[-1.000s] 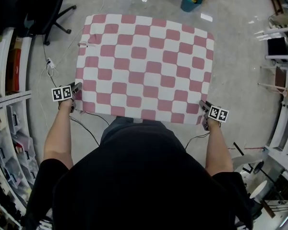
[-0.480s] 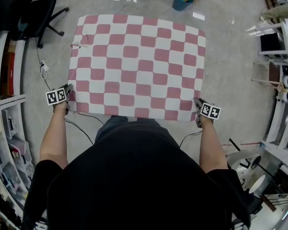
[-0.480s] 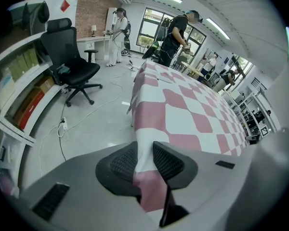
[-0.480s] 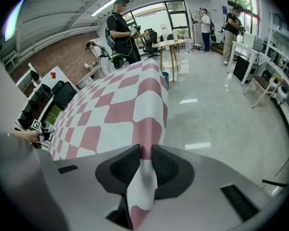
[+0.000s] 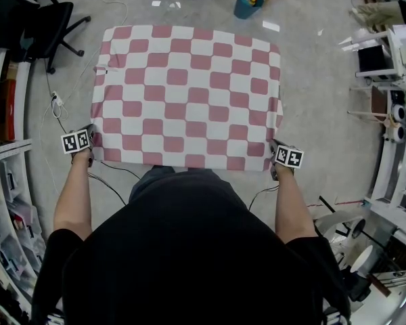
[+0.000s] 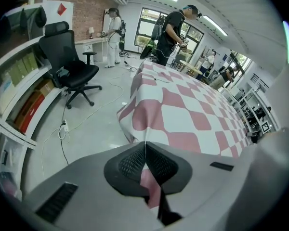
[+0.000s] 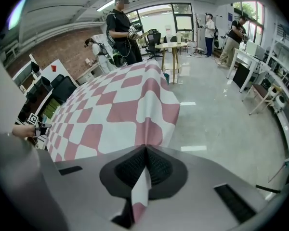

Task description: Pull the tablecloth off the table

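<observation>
Stretching both bare forearms forward, left forearm [image 5: 74, 195] and right forearm [image 5: 291, 205] well apart. Holding the grey two-jaw left gripper [image 5: 93, 141] and the matching grey right gripper [image 5: 275, 151] tilted steeply downward, jaws having just been closing, pinching folds of the pink-and-white checked tablecloth [image 5: 189, 93] between black ribbed pads [image 6: 130, 163].

Pink-and-white checked tablecloth [image 5: 187, 93]; black office chair [image 5: 51, 22]; teal bucket [image 5: 247, 4].
</observation>
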`<state>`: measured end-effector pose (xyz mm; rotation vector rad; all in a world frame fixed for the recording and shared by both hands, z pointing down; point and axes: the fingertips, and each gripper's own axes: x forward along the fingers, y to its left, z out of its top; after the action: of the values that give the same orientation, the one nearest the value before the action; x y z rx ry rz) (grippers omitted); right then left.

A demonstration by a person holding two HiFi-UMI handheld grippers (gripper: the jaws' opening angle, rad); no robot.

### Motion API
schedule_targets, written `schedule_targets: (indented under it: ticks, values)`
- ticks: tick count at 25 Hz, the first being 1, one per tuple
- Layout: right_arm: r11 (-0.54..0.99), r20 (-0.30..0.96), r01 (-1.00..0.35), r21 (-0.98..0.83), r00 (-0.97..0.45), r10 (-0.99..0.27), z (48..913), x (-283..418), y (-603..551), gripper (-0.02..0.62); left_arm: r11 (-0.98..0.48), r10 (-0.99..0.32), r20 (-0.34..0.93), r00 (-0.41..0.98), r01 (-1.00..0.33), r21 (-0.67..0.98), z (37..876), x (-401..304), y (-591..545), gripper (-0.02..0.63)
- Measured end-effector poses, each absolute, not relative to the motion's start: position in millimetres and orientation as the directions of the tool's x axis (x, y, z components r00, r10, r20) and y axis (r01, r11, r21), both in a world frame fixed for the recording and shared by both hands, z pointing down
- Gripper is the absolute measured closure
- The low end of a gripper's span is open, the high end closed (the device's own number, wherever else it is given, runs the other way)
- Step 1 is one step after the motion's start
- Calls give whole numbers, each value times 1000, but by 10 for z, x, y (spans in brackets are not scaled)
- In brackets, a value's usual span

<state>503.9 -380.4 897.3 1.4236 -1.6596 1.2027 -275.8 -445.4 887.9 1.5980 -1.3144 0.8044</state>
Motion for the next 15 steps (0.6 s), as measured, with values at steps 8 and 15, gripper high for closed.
schedule_targets:
  ticks: [8, 15]
  values:
    - [-11, 867, -957, -291, -258, -426, 8791, 4953, -3762, 568, -42, -449, 826, 341, -931, 362, 8652, -2600, -4344, 586]
    - [-13, 828, -937, -348, -301, -474, 8588, 4857, -3690, 568, -91, -464, 768, 441, -886, 454, 8462, -2402, -4260, 586]
